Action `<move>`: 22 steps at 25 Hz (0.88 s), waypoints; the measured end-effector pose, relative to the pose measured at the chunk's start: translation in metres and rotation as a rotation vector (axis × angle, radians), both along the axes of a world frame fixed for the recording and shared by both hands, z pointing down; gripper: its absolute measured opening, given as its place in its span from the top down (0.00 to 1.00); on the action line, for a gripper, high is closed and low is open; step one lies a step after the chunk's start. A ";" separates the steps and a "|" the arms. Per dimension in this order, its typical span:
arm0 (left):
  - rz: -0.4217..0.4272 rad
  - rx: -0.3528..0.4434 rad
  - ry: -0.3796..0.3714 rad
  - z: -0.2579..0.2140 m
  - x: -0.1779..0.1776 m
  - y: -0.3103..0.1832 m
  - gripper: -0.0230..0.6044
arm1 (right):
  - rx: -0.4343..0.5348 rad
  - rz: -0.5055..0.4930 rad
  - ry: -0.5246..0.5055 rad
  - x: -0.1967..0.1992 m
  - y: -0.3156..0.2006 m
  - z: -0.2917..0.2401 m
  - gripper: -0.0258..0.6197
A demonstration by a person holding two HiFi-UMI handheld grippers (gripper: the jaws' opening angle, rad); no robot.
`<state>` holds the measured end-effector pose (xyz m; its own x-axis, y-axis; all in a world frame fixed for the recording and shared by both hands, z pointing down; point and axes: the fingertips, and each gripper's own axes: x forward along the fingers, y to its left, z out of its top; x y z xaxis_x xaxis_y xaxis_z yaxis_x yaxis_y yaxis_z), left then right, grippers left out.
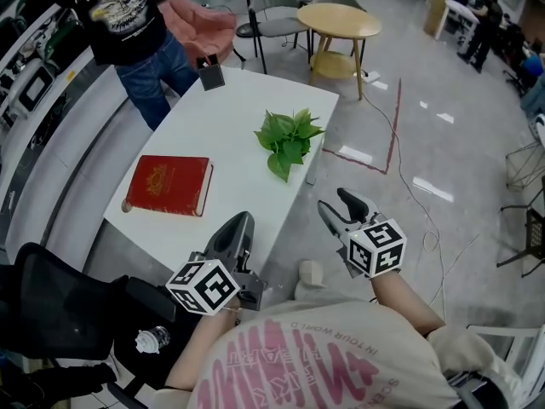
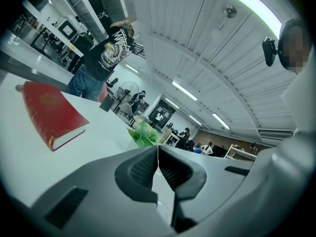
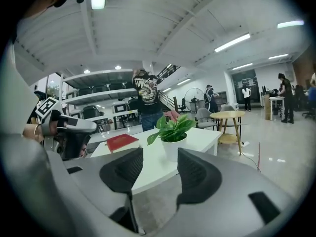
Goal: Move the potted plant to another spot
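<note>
**Both tools hanging empty short of the potted plant [image 1: 288, 139]**

Short of the plant, the left tool [image 1: 241, 224] is hovering with its ribbed dark pads [image 2: 143, 169] pressed together on nothing, while the right tool [image 1: 335, 201] is holding its jaws partly apart, also empty. The plant is standing upright on the smooth white bench [image 1: 230, 118], whose edge is running just beside it. That is fitting either an approach or a pull-back after a set-down. The tools should, I judge, be keeping clear of the soft, floppy leaves [image 1: 274, 130]; the round white pot [image 3: 174, 149] is looking rigid and slick. Left of the plant a red hardback book [image 1: 169, 184] is lying flat; beyond it a round wooden table [image 1: 339, 20] is standing
</note>
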<state>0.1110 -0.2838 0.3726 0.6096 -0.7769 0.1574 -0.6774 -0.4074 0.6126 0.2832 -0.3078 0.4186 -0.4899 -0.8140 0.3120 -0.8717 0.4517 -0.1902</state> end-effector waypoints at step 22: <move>0.061 0.029 0.003 -0.004 0.005 0.037 0.92 | -0.032 0.104 -0.103 0.002 0.055 -0.016 0.94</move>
<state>0.1156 -0.2467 0.3689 0.6562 -0.7428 0.1329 -0.6488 -0.4654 0.6020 0.2854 -0.2531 0.4026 -0.4340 -0.8528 0.2905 -0.8886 0.3520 -0.2940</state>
